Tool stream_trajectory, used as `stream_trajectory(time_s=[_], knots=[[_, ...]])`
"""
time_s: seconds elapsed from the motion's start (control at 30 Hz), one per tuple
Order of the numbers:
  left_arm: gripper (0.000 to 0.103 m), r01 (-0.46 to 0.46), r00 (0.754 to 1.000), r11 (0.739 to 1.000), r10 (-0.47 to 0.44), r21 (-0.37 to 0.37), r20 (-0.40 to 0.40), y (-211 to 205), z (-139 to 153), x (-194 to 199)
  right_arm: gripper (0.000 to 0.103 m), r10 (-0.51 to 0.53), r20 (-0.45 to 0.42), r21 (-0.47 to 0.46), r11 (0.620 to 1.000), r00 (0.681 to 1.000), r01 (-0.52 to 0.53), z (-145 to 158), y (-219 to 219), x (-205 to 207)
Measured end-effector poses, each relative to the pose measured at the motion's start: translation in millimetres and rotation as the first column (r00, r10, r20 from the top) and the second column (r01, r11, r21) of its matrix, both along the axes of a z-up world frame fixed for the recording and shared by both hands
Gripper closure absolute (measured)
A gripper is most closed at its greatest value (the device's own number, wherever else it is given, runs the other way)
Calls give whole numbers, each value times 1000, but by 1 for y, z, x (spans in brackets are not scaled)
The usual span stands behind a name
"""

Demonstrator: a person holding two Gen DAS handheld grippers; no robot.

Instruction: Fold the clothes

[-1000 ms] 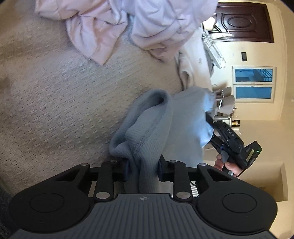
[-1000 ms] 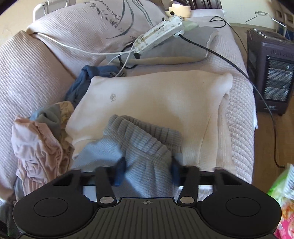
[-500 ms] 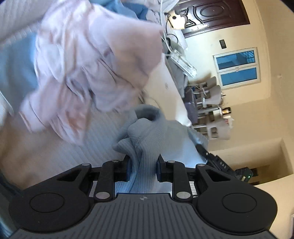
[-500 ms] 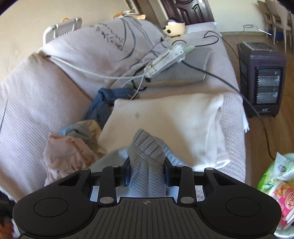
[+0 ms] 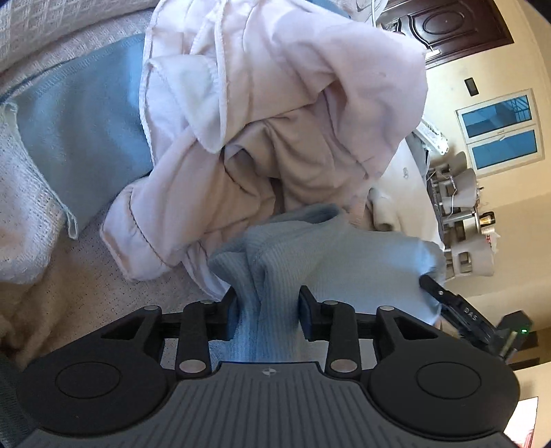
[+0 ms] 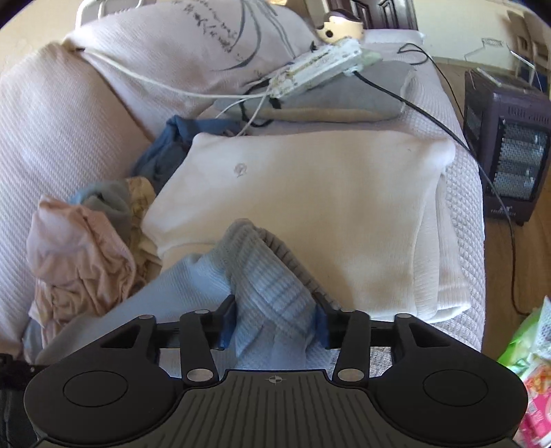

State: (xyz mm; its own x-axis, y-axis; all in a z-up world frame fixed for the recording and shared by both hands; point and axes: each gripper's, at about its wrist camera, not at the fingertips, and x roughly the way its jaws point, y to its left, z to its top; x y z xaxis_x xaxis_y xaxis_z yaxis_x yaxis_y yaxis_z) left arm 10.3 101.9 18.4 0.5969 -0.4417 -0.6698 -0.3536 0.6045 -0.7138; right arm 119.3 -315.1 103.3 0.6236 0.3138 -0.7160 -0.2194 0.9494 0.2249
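Sofa, draped in a pale woven cover (image 5: 86, 286), with a cream wall, a dark wooden door (image 5: 458, 31) and a blue-paned window (image 5: 499, 131) behind: setting for the left wrist view.

Left wrist view, items:
- Left gripper (image 5: 267, 310), fingers (image 5: 229, 318) narrow and opening, with a bunched edge of the light blue ribbed knit garment (image 5: 310, 248) between them, cloth touching both pads.
- Crumpled pale pink garment (image 5: 275, 120), heaped just beyond the blue knit and touching it.
- Flat blue cloth (image 5: 79, 138), lying under the pink heap at left.
- We note the right gripper's black body at the lower right edge, against the far end of the blue knit.

Right wrist view, items:
- Right gripper (image 6: 273, 322), fingers (image 6: 227, 322) at a middling gap and opening, a thick fold of the same blue knit filling the space between them.
- Folded cream knit top (image 6: 310, 193), lying flat on the sofa seat; the blue knit's ribbed hem rests on its near edge.
- White power strip (image 6: 316, 70) with cables, on a grey cushion (image 6: 344, 100).
- Dark electric heater (image 6: 509, 155), on the floor at right.

Handling, our judgement: the blue knit is soft, light, limp and stretchy, not slippery. It sags between the two holds. We would grip it at ribbed hem or seam corners, where the cloth is thickest.
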Motion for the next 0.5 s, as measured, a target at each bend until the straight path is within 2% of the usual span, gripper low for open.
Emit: stream_trajectory(time_s=[0.1, 0.13, 0.2, 0.3, 0.5], knots=[[69, -3, 1000, 999, 3, -34, -10, 6, -3, 0, 32, 25, 50, -127, 992, 998, -18, 11, 7, -11], [69, -3, 1000, 999, 3, -45, -13, 6, -2, 0, 29, 38, 65, -159, 987, 997, -28, 15, 6, -15], [67, -1, 1000, 999, 0, -48, -14, 6, 1, -1, 28, 85, 68, -157, 985, 994, -73, 20, -1, -20], [66, -9, 1000, 999, 8, -53, -4, 3, 9, -9, 27, 161, 24, -113, 981, 987, -157, 22, -15, -24], [46, -12, 1000, 999, 12, -32, 8, -2, 19, -31, 20, 288, -24, -76, 954, 957, -289, 24, -27, -7]])
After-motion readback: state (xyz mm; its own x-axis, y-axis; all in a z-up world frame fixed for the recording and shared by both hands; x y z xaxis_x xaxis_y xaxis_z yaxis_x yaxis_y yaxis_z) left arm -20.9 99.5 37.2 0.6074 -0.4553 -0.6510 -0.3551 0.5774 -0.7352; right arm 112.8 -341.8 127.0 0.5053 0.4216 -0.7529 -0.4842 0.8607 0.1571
